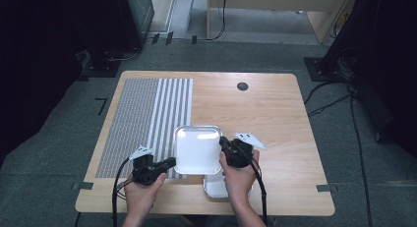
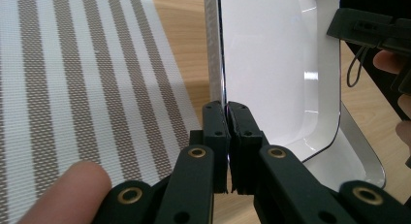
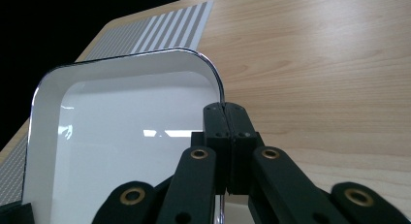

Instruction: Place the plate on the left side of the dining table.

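A white square tray (image 1: 196, 149) with a shiny rim hangs just above the table's front middle, carried between both grippers. My left gripper (image 1: 172, 162) is shut on its left rim, and the left gripper view has the jaws (image 2: 226, 112) pinching the thin edge of the tray (image 2: 271, 64). My right gripper (image 1: 223, 143) is shut on the opposite rim, and in the right gripper view its tips (image 3: 225, 112) clamp the tray (image 3: 131, 136) at the edge. A second white tray (image 1: 216, 188) lies on the table below, partly hidden by the lifted one and the right hand.
A grey and white striped placemat (image 1: 147, 121) covers the left part of the wooden table (image 1: 275, 114). A small dark round grommet (image 1: 242, 86) sits near the far edge. Cables trail from both grippers toward the front edge.
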`<state>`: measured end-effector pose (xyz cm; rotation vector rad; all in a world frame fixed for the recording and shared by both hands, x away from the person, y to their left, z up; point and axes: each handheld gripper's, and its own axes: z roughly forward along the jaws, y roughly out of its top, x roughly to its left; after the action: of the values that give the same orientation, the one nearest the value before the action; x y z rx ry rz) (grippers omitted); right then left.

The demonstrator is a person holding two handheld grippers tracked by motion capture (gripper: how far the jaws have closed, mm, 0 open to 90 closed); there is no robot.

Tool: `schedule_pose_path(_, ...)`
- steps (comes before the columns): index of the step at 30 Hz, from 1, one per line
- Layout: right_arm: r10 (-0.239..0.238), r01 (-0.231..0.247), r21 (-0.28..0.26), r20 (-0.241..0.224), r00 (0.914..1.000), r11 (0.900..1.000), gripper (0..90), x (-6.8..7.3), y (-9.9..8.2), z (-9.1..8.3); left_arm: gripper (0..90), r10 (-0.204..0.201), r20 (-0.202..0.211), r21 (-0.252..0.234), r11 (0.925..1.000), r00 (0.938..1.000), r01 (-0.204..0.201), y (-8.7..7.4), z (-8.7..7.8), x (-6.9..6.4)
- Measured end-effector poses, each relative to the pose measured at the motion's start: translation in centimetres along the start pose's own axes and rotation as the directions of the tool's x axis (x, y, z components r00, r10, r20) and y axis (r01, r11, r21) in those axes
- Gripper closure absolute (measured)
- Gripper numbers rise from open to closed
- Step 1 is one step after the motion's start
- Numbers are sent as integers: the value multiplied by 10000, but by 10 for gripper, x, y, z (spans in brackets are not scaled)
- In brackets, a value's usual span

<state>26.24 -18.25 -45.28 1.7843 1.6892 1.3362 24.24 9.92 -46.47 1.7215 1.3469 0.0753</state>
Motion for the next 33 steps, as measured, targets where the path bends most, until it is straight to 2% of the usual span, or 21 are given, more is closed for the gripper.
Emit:
schedule_pose_path(12, -48, 51, 136, -207, 9998, 9999, 900, 21, 6, 18, 890, 56, -517, -240, 9997, 9986, -69, 8, -11, 16)
schedule_pose_path(17, -90, 96, 183, -307, 9995, 9998, 900, 30, 9, 26, 892, 231, -754, -320, 9992, 9969, -256, 12, -15, 22)
schedule_pose_path(28, -221, 235, 339, -398, 9990, 9991, 900, 48, 17, 46, 895, -46, -967, -408, 9992, 9953, 7, 24, -21, 44)
schedule_pose_path(33, -314, 335, 434, -493, 9983, 9985, 900, 61, 24, 60, 895, -192, -1038, -506, 9986, 9944, 140, 32, -26, 59)
